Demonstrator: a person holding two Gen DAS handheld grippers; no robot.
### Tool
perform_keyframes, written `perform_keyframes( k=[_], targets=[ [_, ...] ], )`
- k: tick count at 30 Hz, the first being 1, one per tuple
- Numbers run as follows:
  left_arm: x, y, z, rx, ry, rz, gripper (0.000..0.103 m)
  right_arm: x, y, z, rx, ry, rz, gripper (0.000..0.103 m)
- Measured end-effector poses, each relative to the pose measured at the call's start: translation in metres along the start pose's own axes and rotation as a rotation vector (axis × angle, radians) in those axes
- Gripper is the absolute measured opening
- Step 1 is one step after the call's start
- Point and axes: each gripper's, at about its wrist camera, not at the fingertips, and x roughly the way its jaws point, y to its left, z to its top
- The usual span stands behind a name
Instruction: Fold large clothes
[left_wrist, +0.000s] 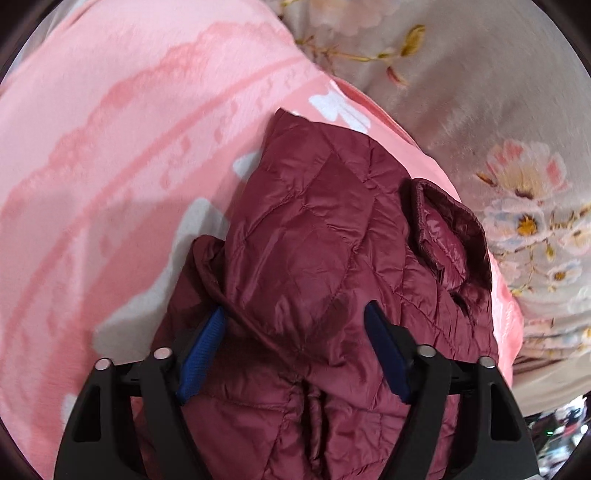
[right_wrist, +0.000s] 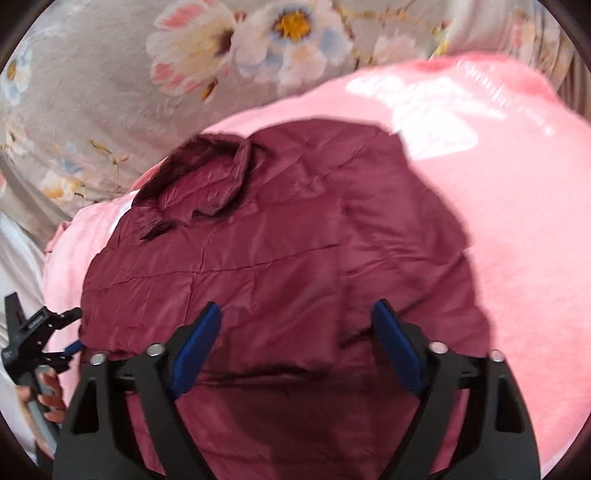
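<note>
A maroon quilted jacket (left_wrist: 314, 240) lies folded on a pink blanket (left_wrist: 129, 129); its collar (left_wrist: 450, 229) points right. My left gripper (left_wrist: 295, 317) hovers over the jacket's near end, jaws wide, one blue pad by a folded hem, the other above the quilting. In the right wrist view the jacket (right_wrist: 258, 240) spreads flat, collar (right_wrist: 207, 170) at upper left. My right gripper (right_wrist: 297, 314) stands open just above its near part, and no fabric is pinched. The left gripper (right_wrist: 75, 330) shows at the jacket's left edge, fingers straddling it, held by a hand (right_wrist: 48, 398).
The pink blanket (right_wrist: 498, 203) lies on a grey floral bedsheet (right_wrist: 92, 92), which also fills the right side of the left wrist view (left_wrist: 498, 110). Dark clutter (left_wrist: 554, 432) shows past the bed's edge at lower right.
</note>
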Motion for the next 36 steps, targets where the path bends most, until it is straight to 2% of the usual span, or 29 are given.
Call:
perform_keyframes(
  k=[1,2,3,5,7,9,12,14,16,21,22,24,26,28,29,30,33,36],
  targets=[
    [0.002,-0.001,0.002,0.001,0.001,0.003,0.047,0.006,0.000,0.003,0.004,0.019,-0.006,0.031],
    [0.003,-0.002,0.003,0.009,0.005,0.003,0.025,0.007,0.002,0.004,0.008,0.025,-0.003,0.014],
    [0.003,-0.004,0.006,0.028,0.011,-0.003,0.006,0.003,0.002,0.008,0.016,0.022,0.021,0.010],
    [-0.007,-0.011,0.009,0.060,-0.010,-0.004,0.001,-0.017,0.009,0.014,0.001,-0.032,0.054,0.005],
    [-0.026,-0.019,0.010,0.113,-0.074,0.006,0.000,-0.051,0.022,0.016,-0.057,-0.136,0.064,0.004],
    [-0.040,-0.025,0.005,0.169,-0.123,0.022,0.001,-0.064,0.029,0.011,-0.109,-0.179,0.044,0.004],
    [-0.022,-0.026,-0.006,0.239,-0.093,0.110,0.001,-0.035,0.024,-0.005,-0.167,-0.103,-0.065,0.004],
    [-0.002,-0.020,-0.014,0.255,-0.057,0.166,0.001,-0.008,0.014,-0.017,-0.151,-0.029,-0.091,0.004],
    [0.011,-0.013,-0.021,0.265,-0.054,0.182,0.001,0.002,0.010,-0.025,-0.158,-0.022,-0.097,0.004],
    [0.014,-0.022,-0.029,0.340,-0.096,0.246,0.003,0.002,0.014,-0.031,-0.212,-0.038,-0.134,0.004],
    [0.013,-0.023,-0.030,0.350,-0.100,0.257,0.004,-0.001,0.016,-0.031,-0.222,-0.039,-0.141,0.006],
    [0.002,-0.025,-0.032,0.371,-0.113,0.291,0.012,-0.014,0.017,-0.029,-0.248,-0.058,-0.178,0.012],
    [-0.014,-0.031,-0.033,0.403,-0.137,0.308,0.014,-0.031,0.015,-0.025,-0.264,-0.106,-0.227,0.028],
    [-0.038,-0.036,-0.034,0.446,-0.183,0.335,0.026,-0.057,0.016,-0.020,-0.274,-0.171,-0.250,0.034],
    [-0.046,-0.039,-0.033,0.456,-0.203,0.334,0.037,-0.064,0.018,-0.016,-0.277,-0.191,-0.250,0.034],
    [-0.055,-0.046,-0.032,0.469,-0.232,0.326,0.038,-0.072,0.026,-0.011,-0.286,-0.214,-0.235,0.034],
    [-0.059,-0.080,-0.026,0.515,-0.249,0.276,0.039,-0.075,0.050,-0.002,-0.324,-0.234,-0.186,0.034],
    [-0.038,-0.110,-0.028,0.541,-0.220,0.245,0.039,-0.050,0.077,-0.002,-0.378,-0.210,-0.157,0.034]
  ],
)
